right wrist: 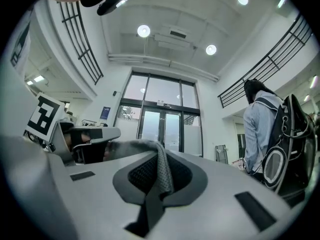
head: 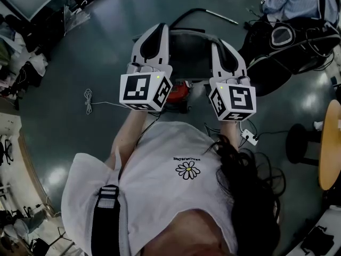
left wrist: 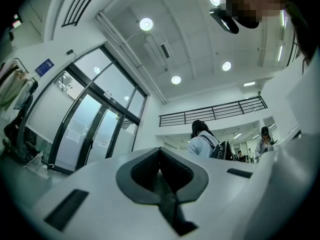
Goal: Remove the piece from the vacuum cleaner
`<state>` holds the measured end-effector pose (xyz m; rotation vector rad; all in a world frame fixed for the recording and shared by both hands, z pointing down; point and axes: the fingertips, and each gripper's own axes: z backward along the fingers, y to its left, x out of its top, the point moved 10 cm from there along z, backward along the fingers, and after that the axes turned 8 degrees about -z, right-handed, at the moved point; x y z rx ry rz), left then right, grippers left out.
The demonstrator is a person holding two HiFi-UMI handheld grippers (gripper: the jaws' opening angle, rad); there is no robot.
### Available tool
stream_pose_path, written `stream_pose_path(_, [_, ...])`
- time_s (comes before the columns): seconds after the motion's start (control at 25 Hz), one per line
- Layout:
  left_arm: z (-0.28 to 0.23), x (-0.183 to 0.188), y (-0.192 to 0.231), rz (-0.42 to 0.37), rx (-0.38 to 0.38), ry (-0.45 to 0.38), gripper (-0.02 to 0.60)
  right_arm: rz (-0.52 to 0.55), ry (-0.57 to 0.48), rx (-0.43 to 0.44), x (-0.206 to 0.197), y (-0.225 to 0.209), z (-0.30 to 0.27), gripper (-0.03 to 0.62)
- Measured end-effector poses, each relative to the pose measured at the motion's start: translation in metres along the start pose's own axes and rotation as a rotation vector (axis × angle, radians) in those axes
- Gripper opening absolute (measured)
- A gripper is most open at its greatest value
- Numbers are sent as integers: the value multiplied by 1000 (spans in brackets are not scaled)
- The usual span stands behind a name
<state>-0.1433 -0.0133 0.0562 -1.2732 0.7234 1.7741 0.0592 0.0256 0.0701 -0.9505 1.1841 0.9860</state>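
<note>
Vacuum cleaner (head: pixel 186 55) down on the grey floor (head: pixel 80 52), straight ahead of the person and framed in the head view between the two raised grippers: dark body, red part (head: pixel 179 93) at the near end, partly hidden behind the marker cubes. Metal tube (head: pixel 221 18) lying just beyond it. Left gripper (head: pixel 161 30) held up above the machine and apart from it, tilted toward the ceiling; jaws clenched, dark pads (left wrist: pixel 148 170) meeting in one line. Right gripper (head: pixel 218 47) alongside, likewise lifted clear of the vacuum cleaner; jaws pressed together as well, a paler mesh pad face (right wrist: pixel 162 171) showing along the seam, no separate thing made out in the grip. White cable (head: pixel 88 101) coiled on the floor to the left, power strip (head: pixel 249 137) near the person's right side. Second person in a light-blue shirt (right wrist: pixel 260 119) well off to the right, beside dark bags. Glass doors (right wrist: pixel 162 124) in the background of the right gripper view.
</note>
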Motion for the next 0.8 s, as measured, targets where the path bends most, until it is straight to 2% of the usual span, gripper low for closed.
stream_pose_path(0.4, [7,-1,-20,34,-31,22,5,4,-24,-34,10,-10,26,28])
stream_pose_path(0.8, [6,-9,-23,36,-48,20,5,4,-20,-48,-3,-16,32,28])
